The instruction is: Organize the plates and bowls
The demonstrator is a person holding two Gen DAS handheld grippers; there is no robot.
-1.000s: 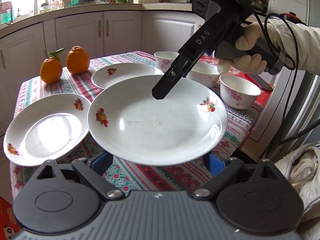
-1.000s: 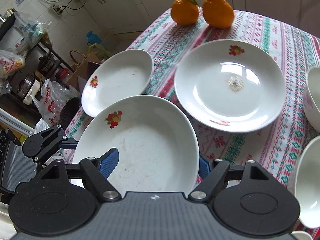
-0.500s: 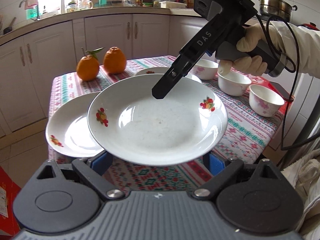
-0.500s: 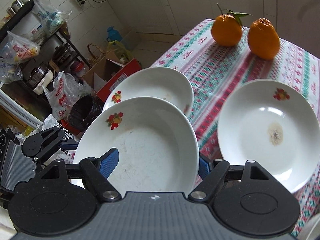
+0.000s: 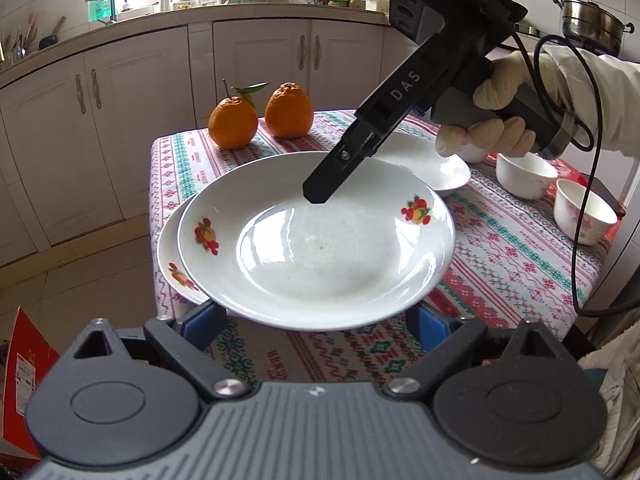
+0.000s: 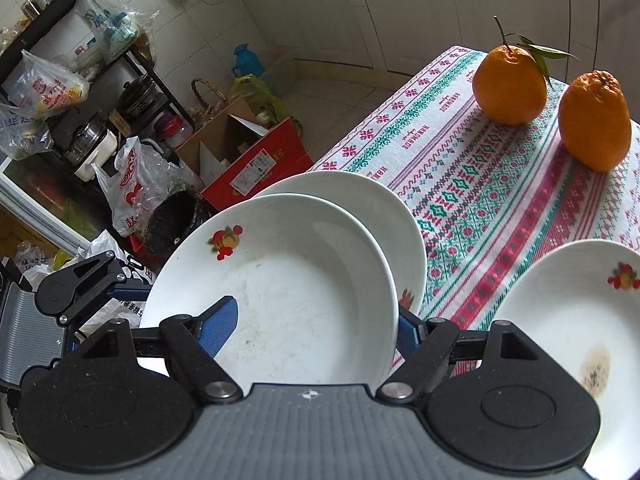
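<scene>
Both hand-held grippers, left (image 5: 316,316) and right (image 6: 308,326), grasp one plate (image 5: 320,248) by opposite rims, centre frame, poised above a second plate (image 6: 360,208) for stacking.

The carried plate (image 5: 316,240) covers most of the plate beneath it (image 5: 170,256), leaving only a crescent of that lower rim showing in the left wrist view. It also hides the tips of the left gripper's blue pads (image 5: 202,320), so their contact with the rim cannot be seen. The right gripper (image 5: 320,190) blocks part of a third plate (image 5: 444,168), and the gloved hand (image 5: 492,120) conceals most of a bowl behind it. In the right wrist view, that third plate (image 6: 560,320) is cut off by the frame edge and the gripper body.
</scene>
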